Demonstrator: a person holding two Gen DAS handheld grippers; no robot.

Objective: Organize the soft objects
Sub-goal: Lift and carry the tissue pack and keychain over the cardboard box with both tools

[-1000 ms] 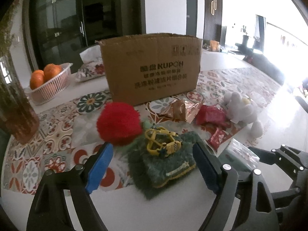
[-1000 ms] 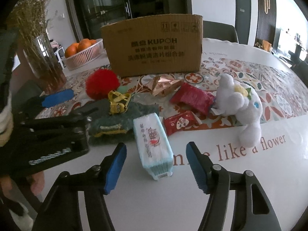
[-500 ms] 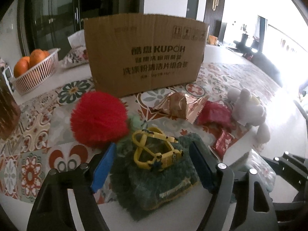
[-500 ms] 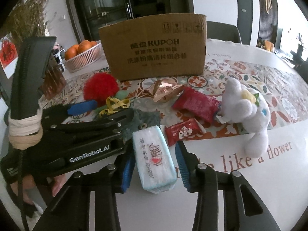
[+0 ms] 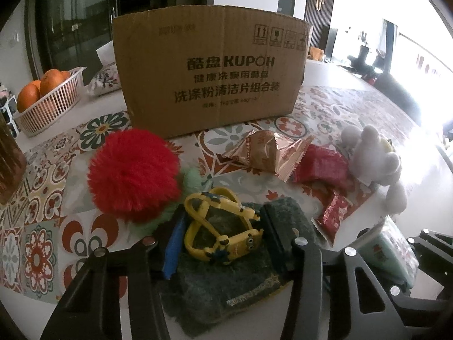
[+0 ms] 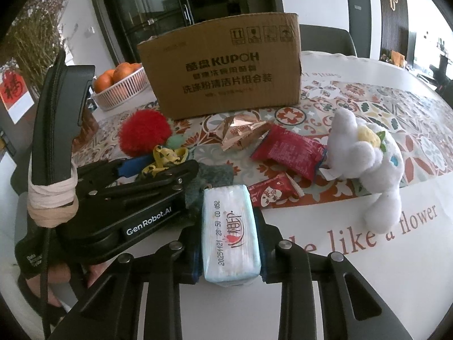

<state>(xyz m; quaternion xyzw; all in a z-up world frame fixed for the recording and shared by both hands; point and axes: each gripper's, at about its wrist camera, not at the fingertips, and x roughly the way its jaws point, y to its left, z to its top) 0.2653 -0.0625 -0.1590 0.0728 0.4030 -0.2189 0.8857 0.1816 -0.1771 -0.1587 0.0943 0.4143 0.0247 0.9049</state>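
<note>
The right hand-held gripper point(image 6: 229, 243) is clamped on the tissue pack point(image 6: 230, 233), pads pressing its long sides so the soft pack bulges slightly between them. It is a pale blue plastic-wrapped pack with a printed date and red logo, lying low at 6 o'clock in the right wrist view, apparently on the tabletop point(image 6: 354, 269).

The left hand-held gripper point(image 5: 219, 239) straddles the dark green fuzzy cloth point(image 5: 226, 272) with the yellow minion strap point(image 5: 220, 226) lying on top. Its pads touch or nearly touch the pile; whether they truly pinch it I cannot tell.

The red pompom point(image 5: 133, 172) sits at 10 o'clock of that cloth. The cardboard box point(image 5: 211, 68) stands at 12 o'clock behind the clutter, probably the destination. The white plush toy point(image 6: 365, 167) lies at 2 o'clock beside the red snack packets point(image 6: 286, 151).
</note>
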